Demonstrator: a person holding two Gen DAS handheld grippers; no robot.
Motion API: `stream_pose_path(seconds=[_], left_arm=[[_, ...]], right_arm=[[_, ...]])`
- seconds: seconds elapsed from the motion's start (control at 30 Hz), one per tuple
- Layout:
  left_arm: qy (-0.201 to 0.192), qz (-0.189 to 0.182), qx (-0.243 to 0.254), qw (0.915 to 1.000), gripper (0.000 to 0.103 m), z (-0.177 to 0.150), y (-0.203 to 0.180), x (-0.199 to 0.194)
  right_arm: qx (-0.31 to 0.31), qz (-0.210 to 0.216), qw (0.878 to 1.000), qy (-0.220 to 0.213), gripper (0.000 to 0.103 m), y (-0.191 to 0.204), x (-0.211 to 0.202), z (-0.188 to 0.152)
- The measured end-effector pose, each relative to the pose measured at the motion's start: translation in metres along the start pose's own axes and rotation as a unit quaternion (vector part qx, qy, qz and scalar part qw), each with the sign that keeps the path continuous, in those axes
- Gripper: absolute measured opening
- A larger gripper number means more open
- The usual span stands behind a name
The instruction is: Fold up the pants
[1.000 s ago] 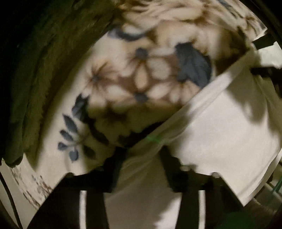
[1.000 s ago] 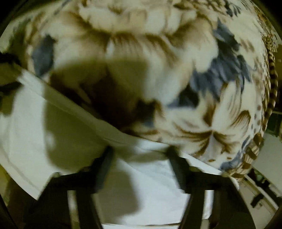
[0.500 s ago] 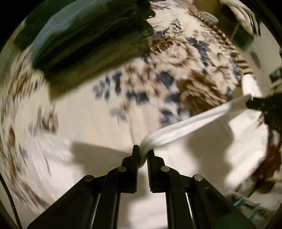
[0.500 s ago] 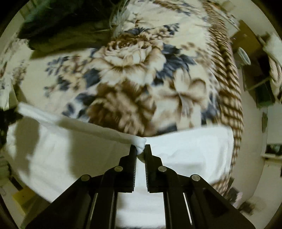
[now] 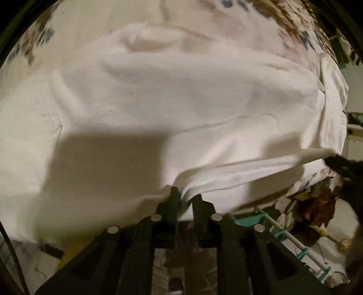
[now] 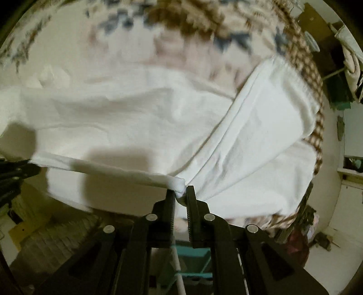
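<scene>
Left wrist: both claws clamp white pants [image 5: 181, 109] hem, now dragged off floral blanket [image 5: 292, 20].

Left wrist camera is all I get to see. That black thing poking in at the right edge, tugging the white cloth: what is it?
Observer: It is the right gripper, pinching the other end of the same folded edge of the white pants.
Operator: Is it really clamped on, or just touching?
Observer: Clamped: a small wad of cloth is squeezed between its fingers, much like the left gripper in your view.
Operator: What lies beyond that gripper, where my view cuts off?
Observer: A flatter, folded part of the pants slants up to the right, ending at the brown patterned border of the flowered blanket.
</scene>
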State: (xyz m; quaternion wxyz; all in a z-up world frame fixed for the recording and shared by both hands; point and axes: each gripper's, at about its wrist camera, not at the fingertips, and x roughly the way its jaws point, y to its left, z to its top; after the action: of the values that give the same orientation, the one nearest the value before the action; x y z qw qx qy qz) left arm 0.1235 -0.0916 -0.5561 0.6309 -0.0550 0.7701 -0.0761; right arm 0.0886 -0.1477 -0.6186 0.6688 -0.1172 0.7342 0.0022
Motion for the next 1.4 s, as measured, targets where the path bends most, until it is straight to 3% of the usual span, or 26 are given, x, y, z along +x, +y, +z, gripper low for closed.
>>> stream_pose_path(seconds=[0.07, 0.1, 0.13, 0.17, 0.2, 0.3, 0.37, 0.43, 0.5, 0.6, 0.7, 0.83, 0.9, 0.93, 0.97, 1.0, 1.03, 1.17, 1.2, 1.33, 1.4], left_arm=[[-0.009, -0.014, -0.001, 0.9999, 0.031, -0.014, 0.007, -0.014], [-0.014, -0.02, 0.001, 0.9997, 0.048, -0.023, 0.011, -0.024], [-0.019, -0.029, 0.001, 0.9994, 0.067, -0.03, 0.015, -0.033], [-0.03, -0.038, 0.001, 0.9988, 0.077, -0.038, 0.021, -0.045], [-0.047, -0.041, -0.001, 0.9981, 0.084, -0.045, 0.03, -0.057], [-0.096, -0.032, -0.048, 0.9937, 0.086, -0.048, 0.07, -0.084], [-0.115, -0.002, -0.103, 0.988, 0.086, -0.045, 0.104, -0.081], [-0.125, 0.032, -0.157, 0.979, 0.086, -0.032, 0.139, -0.075], [-0.126, 0.06, -0.171, 0.9753, 0.086, -0.019, 0.143, -0.067], [-0.145, 0.102, -0.147, 0.9732, 0.086, 0.018, 0.131, -0.07], [-0.168, 0.149, -0.097, 0.9697, 0.086, 0.059, 0.089, -0.074], [-0.175, 0.161, -0.063, 0.9693, 0.086, 0.101, 0.05, -0.077], [-0.175, 0.163, -0.05, 0.9697, 0.086, 0.116, 0.03, -0.074], [-0.174, 0.162, -0.042, 0.9704, 0.086, 0.124, 0.02, -0.073], [-0.173, 0.161, -0.037, 0.9709, 0.086, 0.126, 0.009, -0.074], [-0.172, 0.162, -0.028, 0.9712, 0.086, 0.128, -0.002, -0.074], [-0.171, 0.162, -0.022, 0.9717, 0.086, 0.127, -0.01, -0.074], [-0.157, 0.146, -0.002, 0.9767, 0.086, 0.114, -0.04, -0.069], [-0.149, 0.14, 0.002, 0.9789, 0.086, 0.111, -0.048, -0.064], [-0.118, 0.133, 0.018, 0.9838, 0.086, 0.092, -0.081, -0.042], [-0.107, 0.139, 0.028, 0.9841, 0.086, 0.085, -0.089, -0.031]], right_arm=[[0.034, 0.033, 0.999, 0.021, 0.036, -0.003, 0.011, -0.007], [0.051, 0.052, 0.997, 0.019, 0.046, -0.006, 0.01, -0.01], [0.07, 0.072, 0.995, 0.014, 0.076, -0.009, 0.008, -0.013], [0.087, 0.094, 0.992, 0.01, 0.097, -0.011, 0.004, -0.016], [0.104, 0.113, 0.988, 0.002, 0.097, -0.013, -0.001, -0.019], [0.158, 0.168, 0.973, -0.023, 0.097, -0.02, -0.016, -0.026], [0.192, 0.185, 0.963, -0.039, 0.097, -0.025, -0.025, -0.026], [0.228, 0.175, 0.956, -0.058, 0.097, -0.033, -0.033, -0.024], [0.271, 0.155, 0.947, -0.073, 0.097, -0.054, -0.036, -0.023], [0.335, 0.12, 0.93, -0.091, 0.097, -0.091, -0.043, -0.015], [0.365, 0.105, 0.92, -0.1, 0.097, -0.131, -0.038, 0.008], [0.363, 0.093, 0.922, -0.094, 0.097, -0.174, -0.006, 0.074], [0.358, 0.085, 0.926, -0.082, 0.097, -0.185, 0.014, 0.106], [0.353, 0.086, 0.929, -0.066, 0.09, -0.189, 0.027, 0.12], [0.349, 0.079, 0.932, -0.053, 0.057, -0.193, 0.035, 0.127], [0.35, 0.064, 0.933, -0.045, 0.035, -0.198, 0.04, 0.128], [0.365, 0.081, 0.925, -0.06, 0.009, -0.208, 0.037, 0.119], [0.439, 0.08, 0.886, -0.128, 0.008, -0.247, 0.003, 0.042], [0.454, 0.071, 0.879, -0.128, 0.008, -0.256, 0.001, 0.022], [0.536, 0.117, 0.834, -0.064, 0.008, -0.292, 0.051, -0.059], [0.587, 0.169, 0.79, -0.051, 0.008, -0.304, 0.081, -0.093]])
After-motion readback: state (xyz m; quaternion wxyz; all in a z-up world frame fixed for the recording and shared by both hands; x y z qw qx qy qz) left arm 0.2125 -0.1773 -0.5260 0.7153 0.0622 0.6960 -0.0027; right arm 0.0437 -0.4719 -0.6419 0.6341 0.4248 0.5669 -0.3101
